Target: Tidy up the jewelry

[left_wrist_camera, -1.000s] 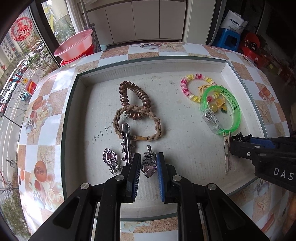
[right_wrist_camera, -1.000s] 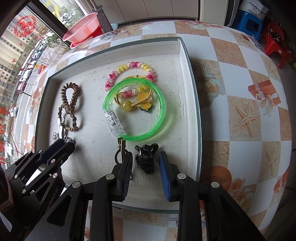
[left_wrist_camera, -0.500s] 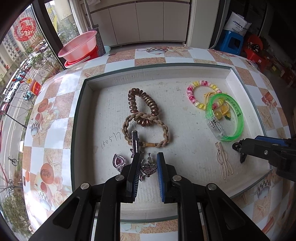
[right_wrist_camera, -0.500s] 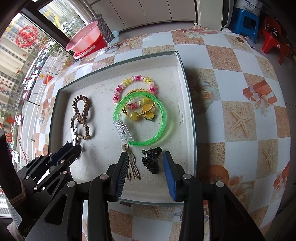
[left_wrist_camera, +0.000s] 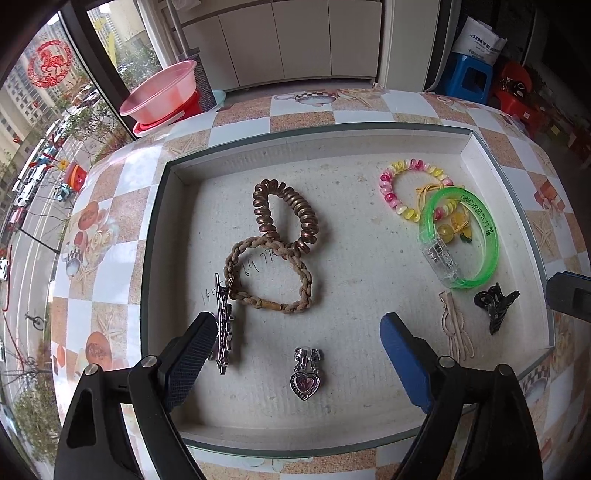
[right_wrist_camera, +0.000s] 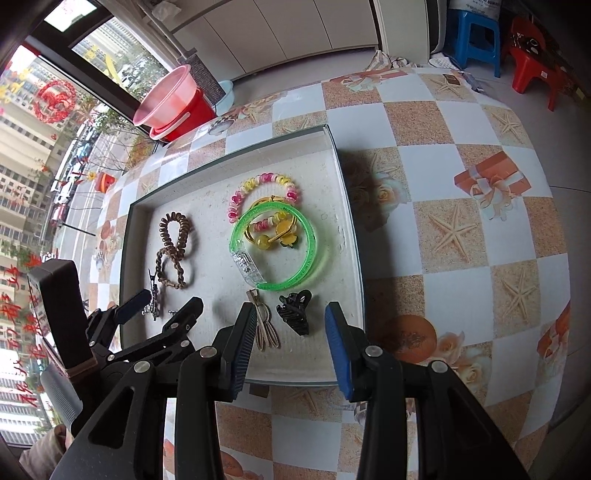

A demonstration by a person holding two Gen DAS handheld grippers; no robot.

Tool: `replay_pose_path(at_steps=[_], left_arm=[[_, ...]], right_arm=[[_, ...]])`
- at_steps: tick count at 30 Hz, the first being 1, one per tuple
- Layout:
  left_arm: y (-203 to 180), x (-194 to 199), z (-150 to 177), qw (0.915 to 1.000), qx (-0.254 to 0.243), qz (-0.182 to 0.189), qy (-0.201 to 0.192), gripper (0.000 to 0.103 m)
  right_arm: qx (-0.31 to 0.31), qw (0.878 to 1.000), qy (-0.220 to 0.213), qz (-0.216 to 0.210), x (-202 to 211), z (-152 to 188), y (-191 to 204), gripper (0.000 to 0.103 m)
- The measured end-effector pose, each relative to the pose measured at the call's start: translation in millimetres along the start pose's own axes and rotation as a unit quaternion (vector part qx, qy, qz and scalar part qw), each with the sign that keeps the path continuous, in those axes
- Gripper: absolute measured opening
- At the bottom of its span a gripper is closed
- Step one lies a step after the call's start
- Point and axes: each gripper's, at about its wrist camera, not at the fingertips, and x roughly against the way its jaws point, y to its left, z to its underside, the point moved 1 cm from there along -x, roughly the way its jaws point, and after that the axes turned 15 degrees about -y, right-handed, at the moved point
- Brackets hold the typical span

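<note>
Left wrist view first: the left gripper (left_wrist_camera: 299, 339) has its jaws spreading wide open, and the only thing lying between them is the heart pendant (left_wrist_camera: 306, 373), flat on the tray floor and not touched by either pad. Just beside the left finger sits a silver hair clip (left_wrist_camera: 224, 328), and its far end touches the braided rope bracelet (left_wrist_camera: 271, 275). That bracelet overlaps the brown coil hair tie (left_wrist_camera: 286, 214) a bit farther out. All of it sits in a shallow white tray (left_wrist_camera: 332, 147) on a checkered starfish tablecloth (left_wrist_camera: 243, 110).

Over on the right side of the tray there's a beige hair clip (left_wrist_camera: 456, 332) and a black claw clip (left_wrist_camera: 495, 302) near each other but apart. Beyond them is the green bangle (left_wrist_camera: 458, 236), with a yellow bead hair tie (left_wrist_camera: 452, 227) inside its ring and the pink and yellow bead bracelet (left_wrist_camera: 410, 188) partly under its far edge.

Right wrist view: the right gripper (right_wrist_camera: 291, 325) hangs above the near right corner of the tray with its jaws partly open and nothing pinched. The black claw clip (right_wrist_camera: 295, 308) shows in the gap, lying on the tray. The beige clip (right_wrist_camera: 264, 321) is close to the left finger, though I can't tell if they touch.

Way out past the table there's a pink basin (left_wrist_camera: 162, 92) stacked on a red bucket (right_wrist_camera: 188, 114), plus a blue stool (right_wrist_camera: 476, 33).
</note>
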Motion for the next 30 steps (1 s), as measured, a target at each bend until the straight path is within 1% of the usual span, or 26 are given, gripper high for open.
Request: replay_pose_path(at_steps=[3,9,14,16,17,18,20,23,25,26,27,28,30], left_arm=[[1,2,-5,1.0000,0.002,0.007,0.001,0.102],[2,6,-3,1.0000,0.002,0.002,0.001,0.102],[8,12,0,1.0000,0.006,-0.004,0.001,0.103],[10,14,1,0.9999,0.008,-0.005,0.006,0.103],[12,15,2,0.9999,0.008,-0.006,0.008,0.103],[13,17,3,0.9999,0.008,-0.010,0.009,0.103],[16,20,5,0.9998,0.008,-0.013,0.012,0.103],[21,27,9,0.9996,0.016,-0.015,0.016,0.103],[25,32,12,0.9995,0.020,-0.019,0.017,0.103],[27,35,14,0.9994,0.022,-0.020,0.017,0.103],[28,38,16,0.9993,0.024,-0.021,0.018,0.103],[30,40,19,0.9993,0.025,-0.022,0.019,0.103],[33,45,23,0.9991,0.025,-0.027,0.020,0.103]], right_arm=[[-0.006,1.000,-0.003,-0.002,6,1,-4,0.042],[-0.010,1.000,0.002,0.000,7,5,-6,0.042],[0.002,1.000,0.012,0.003,3,9,0,0.042],[0.009,1.000,0.018,0.005,0,11,3,0.047],[0.012,1.000,0.021,0.005,-1,12,5,0.053],[0.015,1.000,0.022,0.006,-1,12,6,0.057],[0.023,0.999,0.023,0.009,-2,14,10,0.058],[0.027,0.999,0.028,0.012,-3,16,14,0.070],[0.030,0.999,0.031,0.011,-3,19,16,0.072],[0.034,0.999,0.032,0.011,-3,20,17,0.081],[0.038,0.999,0.032,0.011,-3,21,19,0.085],[0.045,0.998,0.032,0.012,-3,23,21,0.085],[0.055,0.998,0.036,0.016,-4,26,25,0.092]])
